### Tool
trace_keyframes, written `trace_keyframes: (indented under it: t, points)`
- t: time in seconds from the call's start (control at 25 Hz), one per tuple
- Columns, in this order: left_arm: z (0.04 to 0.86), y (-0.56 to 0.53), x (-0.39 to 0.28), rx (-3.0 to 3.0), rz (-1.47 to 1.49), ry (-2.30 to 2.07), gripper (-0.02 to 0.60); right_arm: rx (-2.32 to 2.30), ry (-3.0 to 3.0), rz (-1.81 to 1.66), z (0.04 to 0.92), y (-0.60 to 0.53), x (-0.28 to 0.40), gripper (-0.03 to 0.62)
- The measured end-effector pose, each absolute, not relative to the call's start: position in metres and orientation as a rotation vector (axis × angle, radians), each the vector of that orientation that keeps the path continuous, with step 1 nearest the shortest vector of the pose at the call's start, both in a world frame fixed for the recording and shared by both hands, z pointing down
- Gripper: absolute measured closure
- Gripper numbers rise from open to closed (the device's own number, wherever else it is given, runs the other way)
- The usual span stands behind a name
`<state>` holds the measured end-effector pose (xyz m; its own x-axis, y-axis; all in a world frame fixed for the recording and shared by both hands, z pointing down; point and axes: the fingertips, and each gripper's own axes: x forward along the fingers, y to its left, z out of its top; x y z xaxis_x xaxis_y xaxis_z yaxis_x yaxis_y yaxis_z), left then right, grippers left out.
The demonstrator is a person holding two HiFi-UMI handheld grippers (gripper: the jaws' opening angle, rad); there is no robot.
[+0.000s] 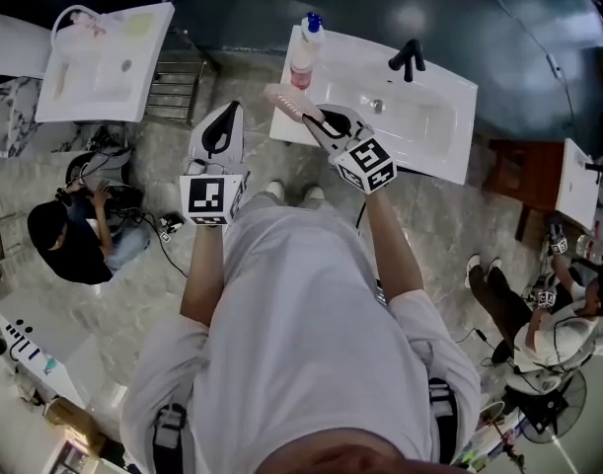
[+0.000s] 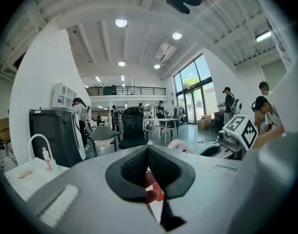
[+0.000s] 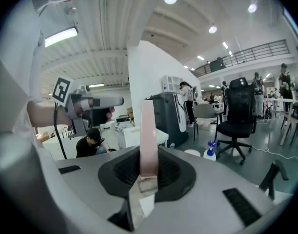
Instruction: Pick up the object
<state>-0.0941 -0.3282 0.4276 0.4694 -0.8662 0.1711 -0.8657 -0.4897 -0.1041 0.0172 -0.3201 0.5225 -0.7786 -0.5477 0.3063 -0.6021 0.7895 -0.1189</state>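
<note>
A: Which part of the pink object (image 3: 148, 130) goes unseen?
B: Its lower end, sunk between the jaws of the right gripper (image 3: 149, 167). In the head view, its ribbed edge is too small to tell teeth from bristles.
A: And at the left gripper (image 2: 148, 165)?
B: A reddish patch (image 2: 154, 191) shows behind the meeting jaws; what it is cannot be told.
A: Elsewhere?
B: The label on the bottle (image 1: 303, 55) is too small to read, and the seated person (image 1: 563, 339) is cut by the right edge.
</note>
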Motion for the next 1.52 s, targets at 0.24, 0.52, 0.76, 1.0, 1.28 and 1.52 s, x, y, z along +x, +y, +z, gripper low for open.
trace_keyframes:
  t: [0.24,0.52,0.76,1.0,1.28,1.52]
  points:
    - [0.396,-0.342,-0.079,-2.697,-0.243,1.524,0.581,1.102,-2.798,0.12,0.447,-0.33,0.043,0.531]
    - [0.371,-0.347,-0.048,-2.726,-0.176,1.408,0.581,1.346,-2.879,0.0,0.372,-0.329,0.078,0.531]
    - [0.345,-0.349,-0.016,-2.749,-0.108,1.315,0.581,1.587,-2.829,-0.139,0.328,-0.325,0.115,0.531]
    - [0.327,-0.345,0.017,-2.779,-0.067,1.247,0.581,1.76,-2.666,-0.196,0.317,-0.32,0.15,0.533]
    - [0.342,-0.326,0.036,-2.853,-0.12,1.168,0.581,1.83,-2.651,-0.125,0.329,-0.301,0.157,0.533]
    - [0.345,-0.312,0.038,-2.859,-0.114,1.145,0.581,1.851,-2.62,-0.136,0.327,-0.282,0.156,0.533]
